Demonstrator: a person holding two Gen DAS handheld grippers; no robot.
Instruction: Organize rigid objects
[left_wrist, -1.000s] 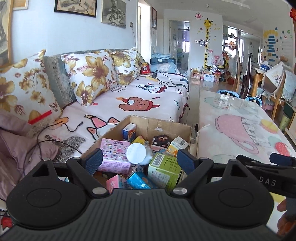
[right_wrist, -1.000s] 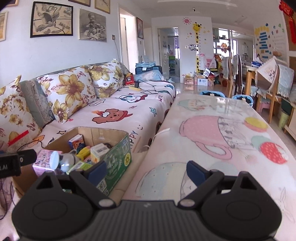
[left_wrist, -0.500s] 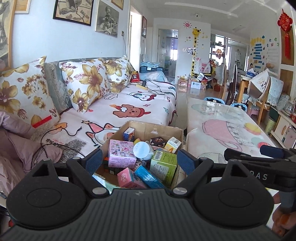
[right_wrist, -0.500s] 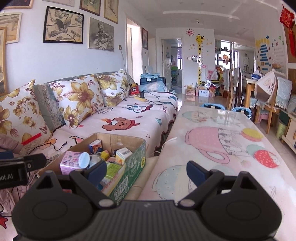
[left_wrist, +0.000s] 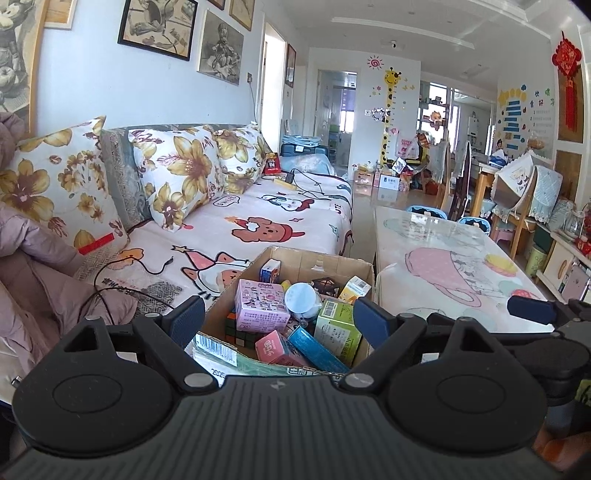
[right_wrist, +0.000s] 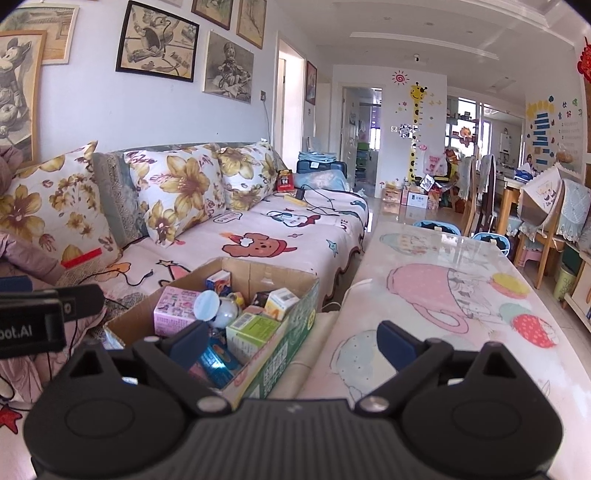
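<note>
A: The cardboard box (left_wrist: 334, 264) sits at the near edge of the sofa (left_wrist: 266, 225), packed with rigid things: a pink carton (left_wrist: 260, 304), a green carton (left_wrist: 338, 326), a white round lid (left_wrist: 300, 295), a puzzle cube (left_wrist: 236, 330) and a blue packet (left_wrist: 316, 349).

B: And room to move?

A: The box's right wall stands just beside the left edge of the surface (right_wrist: 436, 291), with a narrow gap between them. The surface itself shows its printed teacup cloth, bare from near edge to far edge.

B: The left gripper (left_wrist: 279, 314)?

A: Fingers spread wide, released, gripping nothing. It hangs above the box's near rim, the box contents showing between the two blue tips.

B: The right gripper (right_wrist: 295, 338)?

A: Also spread wide and holding nothing. Its left finger (right_wrist: 188, 341) overlaps the box in view, its right finger (right_wrist: 397, 345) lies over the surface's near left corner. Touching either? Can't tell.
</note>
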